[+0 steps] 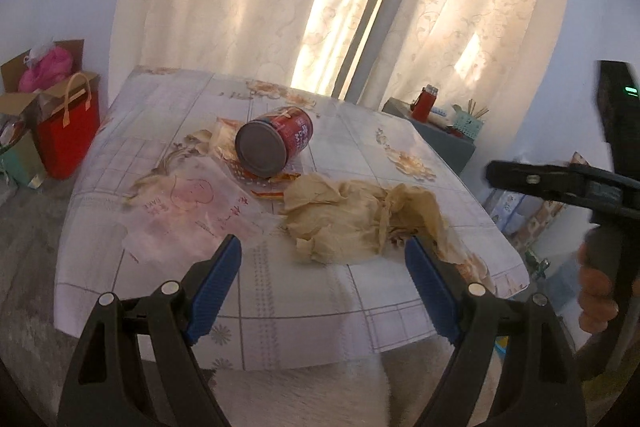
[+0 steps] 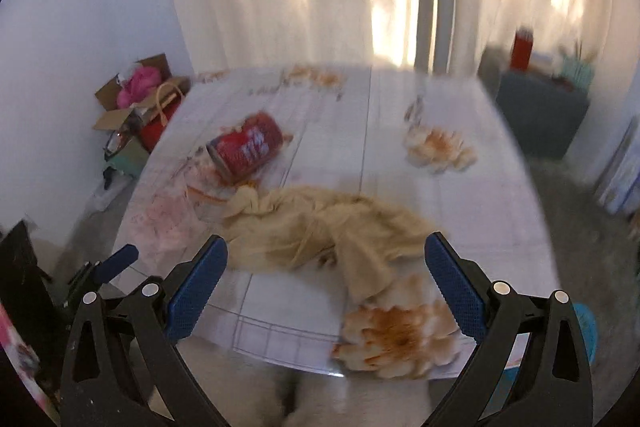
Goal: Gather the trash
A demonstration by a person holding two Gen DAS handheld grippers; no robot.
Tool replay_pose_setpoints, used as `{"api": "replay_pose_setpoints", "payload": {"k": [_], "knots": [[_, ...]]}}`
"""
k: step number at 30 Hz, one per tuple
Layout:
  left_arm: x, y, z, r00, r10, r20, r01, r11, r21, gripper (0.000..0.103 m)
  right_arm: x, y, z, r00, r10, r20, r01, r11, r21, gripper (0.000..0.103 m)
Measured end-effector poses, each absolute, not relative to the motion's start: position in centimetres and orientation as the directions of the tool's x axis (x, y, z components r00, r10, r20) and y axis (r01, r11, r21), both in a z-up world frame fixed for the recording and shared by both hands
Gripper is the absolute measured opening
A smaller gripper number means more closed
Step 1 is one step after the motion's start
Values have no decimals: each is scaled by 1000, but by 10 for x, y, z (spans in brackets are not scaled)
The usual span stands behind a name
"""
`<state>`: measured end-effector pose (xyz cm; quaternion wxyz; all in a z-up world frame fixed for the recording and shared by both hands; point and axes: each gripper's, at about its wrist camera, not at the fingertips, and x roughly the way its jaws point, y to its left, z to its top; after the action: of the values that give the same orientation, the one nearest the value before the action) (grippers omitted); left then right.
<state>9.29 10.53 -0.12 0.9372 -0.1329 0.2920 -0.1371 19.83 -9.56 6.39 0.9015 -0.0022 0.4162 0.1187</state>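
A red can (image 1: 276, 141) lies on its side on the table, its grey end toward me; it also shows in the right wrist view (image 2: 247, 147). A crumpled tan paper bag (image 1: 352, 217) lies in front of it, also in the right wrist view (image 2: 316, 227). A thin white printed wrapper (image 1: 188, 211) lies flat to the left, and an orange-white snack wrapper (image 1: 228, 143) sits under the can. My left gripper (image 1: 324, 255) is open and empty, just short of the tan bag. My right gripper (image 2: 326, 259) is open and empty, jaws either side of the bag's near end.
The table (image 1: 280, 291) has a floral plastic cover. A red tote (image 1: 68, 135) and cardboard box (image 1: 24, 83) stand on the floor at left. A dark side cabinet (image 1: 436, 131) with a red flask stands at right. Curtains hang behind.
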Motion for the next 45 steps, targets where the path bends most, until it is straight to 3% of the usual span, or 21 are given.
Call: {"api": "replay_pose_setpoints", "payload": {"k": [7, 11, 17, 25, 28, 31, 39, 41, 45], "knots": [[92, 119, -9, 788, -361, -499, 197, 916, -350, 83, 269, -98, 17, 498, 333, -801, -79, 937, 341, 95], [93, 127, -12, 785, -361, -504, 185, 913, -365, 84, 297, -89, -9, 427, 347, -835, -30, 929, 370, 95], [92, 134, -14, 786, -355, -506, 170, 911, -375, 85, 302, -53, -33, 358, 302, -883, -103, 953, 285, 95], [90, 137, -14, 782, -353, -514, 162, 911, -378, 85, 281, -14, -40, 440, 118, -890, -211, 977, 25, 95], [90, 137, -14, 784, -346, -516, 158, 914, -373, 85, 275, -11, -41, 461, 96, -882, -215, 977, -6, 92], [89, 137, -14, 782, -346, -519, 151, 912, -381, 85, 270, -15, -36, 474, 86, -876, -195, 981, -9, 76], [83, 130, -8, 786, -341, -515, 158, 917, -367, 85, 269, -49, -26, 466, 98, -880, -120, 992, 47, 18], [81, 127, -6, 787, -340, -515, 159, 918, -363, 85, 270, -62, -22, 454, 137, -880, -100, 990, 103, 10], [78, 123, -4, 790, -335, -514, 163, 922, -350, 85, 278, -102, -1, 462, 294, -837, -56, 951, 303, 7]]}}
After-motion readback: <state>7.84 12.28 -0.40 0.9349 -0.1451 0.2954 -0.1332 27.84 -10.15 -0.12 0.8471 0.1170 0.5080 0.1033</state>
